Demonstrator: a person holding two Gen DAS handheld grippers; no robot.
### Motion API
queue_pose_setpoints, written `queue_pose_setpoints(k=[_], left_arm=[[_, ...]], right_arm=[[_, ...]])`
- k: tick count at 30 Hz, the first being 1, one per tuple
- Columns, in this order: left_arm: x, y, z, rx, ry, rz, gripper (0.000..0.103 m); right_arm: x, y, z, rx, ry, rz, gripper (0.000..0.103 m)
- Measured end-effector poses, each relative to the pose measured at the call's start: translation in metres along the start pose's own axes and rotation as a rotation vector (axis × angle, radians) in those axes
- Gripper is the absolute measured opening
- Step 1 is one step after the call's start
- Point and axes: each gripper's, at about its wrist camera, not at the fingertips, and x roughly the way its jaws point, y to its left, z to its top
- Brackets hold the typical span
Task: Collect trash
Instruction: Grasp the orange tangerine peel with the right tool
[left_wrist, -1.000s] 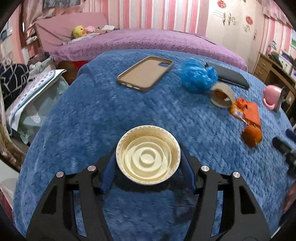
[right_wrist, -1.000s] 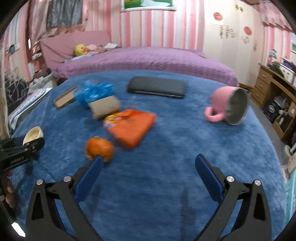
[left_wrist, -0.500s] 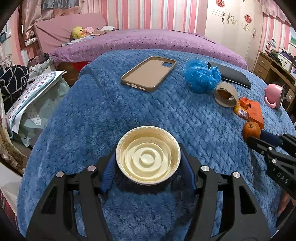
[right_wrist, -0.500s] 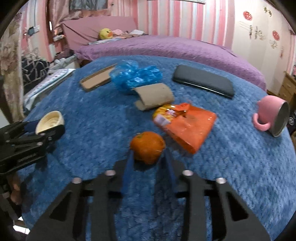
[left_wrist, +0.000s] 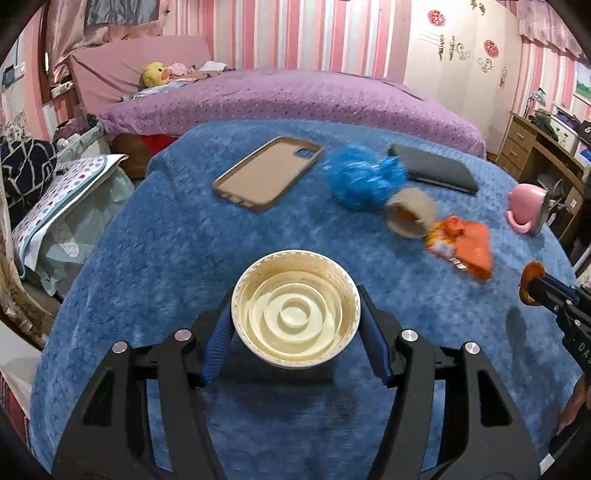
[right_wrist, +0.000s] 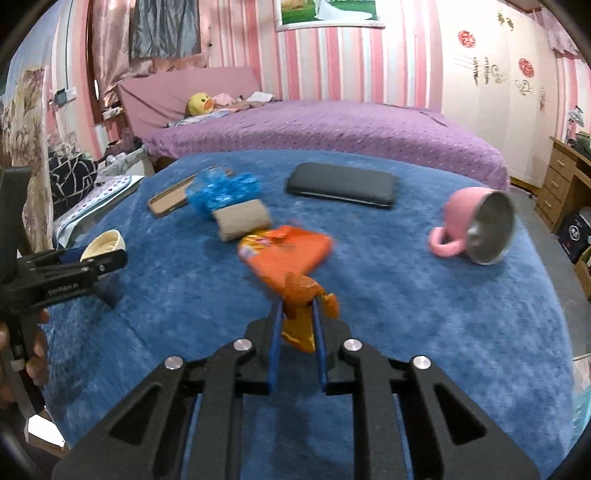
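My left gripper (left_wrist: 295, 317) is shut on a cream plastic lid (left_wrist: 295, 310), held above the blue blanket (left_wrist: 155, 266). It also shows at the left of the right wrist view (right_wrist: 105, 245). My right gripper (right_wrist: 297, 314) is shut on an orange peel (right_wrist: 301, 299), lifted off the blanket; the peel shows at the right edge of the left wrist view (left_wrist: 530, 282). An orange snack wrapper (right_wrist: 291, 253), a cardboard roll (right_wrist: 242, 219) and a crumpled blue plastic bag (right_wrist: 219, 190) lie on the blanket beyond.
A tan phone case (left_wrist: 267, 173), a black case (right_wrist: 341, 184) and a tipped pink mug (right_wrist: 474, 230) lie on the blanket. A purple bed (right_wrist: 332, 125) stands behind. A wooden drawer unit (right_wrist: 565, 181) is at the right, bags (left_wrist: 62, 221) at the left.
My right gripper closed on the orange peel, squashed it and lifted it off the blanket. My left gripper kept its hold on the lid and shifted a little.
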Motion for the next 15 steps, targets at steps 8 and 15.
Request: queue_pose_setpoints(k=[8, 15], left_arm=[[-0.002, -0.040, 0.002, 0.017, 0.000, -0.043, 0.060], [0.008, -0.060, -0.002, 0.053, 0.020, -0.043, 0.061]], right_arm=[[-0.023, -0.052, -0.012, -0.005, 0.010, -0.095, 0.016], [-0.019, -0.086, -0.023, 0.038, 0.047, -0.143, 0.023]])
